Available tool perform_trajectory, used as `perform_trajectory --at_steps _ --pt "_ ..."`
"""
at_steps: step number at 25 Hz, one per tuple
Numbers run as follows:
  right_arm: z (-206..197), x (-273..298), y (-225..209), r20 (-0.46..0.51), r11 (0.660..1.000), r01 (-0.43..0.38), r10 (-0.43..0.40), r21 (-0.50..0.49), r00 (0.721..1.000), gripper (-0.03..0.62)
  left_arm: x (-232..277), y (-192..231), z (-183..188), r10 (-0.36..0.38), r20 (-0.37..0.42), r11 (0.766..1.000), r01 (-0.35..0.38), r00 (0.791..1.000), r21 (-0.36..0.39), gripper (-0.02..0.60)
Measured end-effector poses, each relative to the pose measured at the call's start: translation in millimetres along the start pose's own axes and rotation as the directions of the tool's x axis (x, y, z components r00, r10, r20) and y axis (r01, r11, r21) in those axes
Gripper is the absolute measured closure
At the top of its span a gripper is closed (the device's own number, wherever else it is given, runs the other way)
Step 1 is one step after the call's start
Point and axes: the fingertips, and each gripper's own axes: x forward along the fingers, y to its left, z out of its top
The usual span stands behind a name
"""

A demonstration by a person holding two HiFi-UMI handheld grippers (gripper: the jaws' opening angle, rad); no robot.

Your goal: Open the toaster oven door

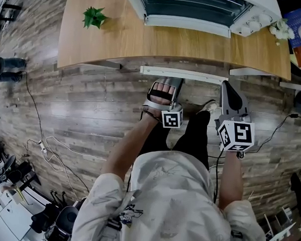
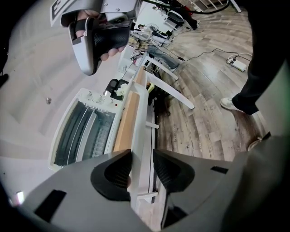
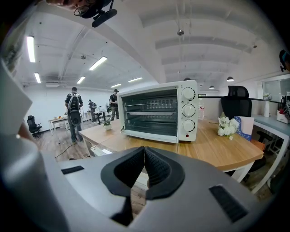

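Toaster oven door (image 3: 149,113) shut, print unreadable; left tongs (image 2: 142,157) apart, right tongs (image 3: 144,154) together

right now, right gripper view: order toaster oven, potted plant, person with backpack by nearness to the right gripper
1. toaster oven, straight ahead on the table
2. potted plant, table's left end
3. person with backpack, far left background

The toaster oven (image 1: 205,9) stands on the right part of the surface (image 1: 121,43). A potted plant (image 1: 94,17) sits well to its left and flowers (image 1: 281,31) just to its right. In front of the surface's near edge, over the floor (image 1: 79,111), the left tongs (image 1: 172,82) are near the right tongs (image 1: 227,85). A cable (image 1: 56,147) lies on the floor farther left.
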Motion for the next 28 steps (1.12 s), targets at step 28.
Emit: perform_trajectory --at_steps 28 --pt "-12 9 -3 -0.026 1.000 0.010 -0.010 0.013 1.000 0.571 13 -31 -6 0.012 0.027 1.000 -0.013 1.000 0.021 0.411"
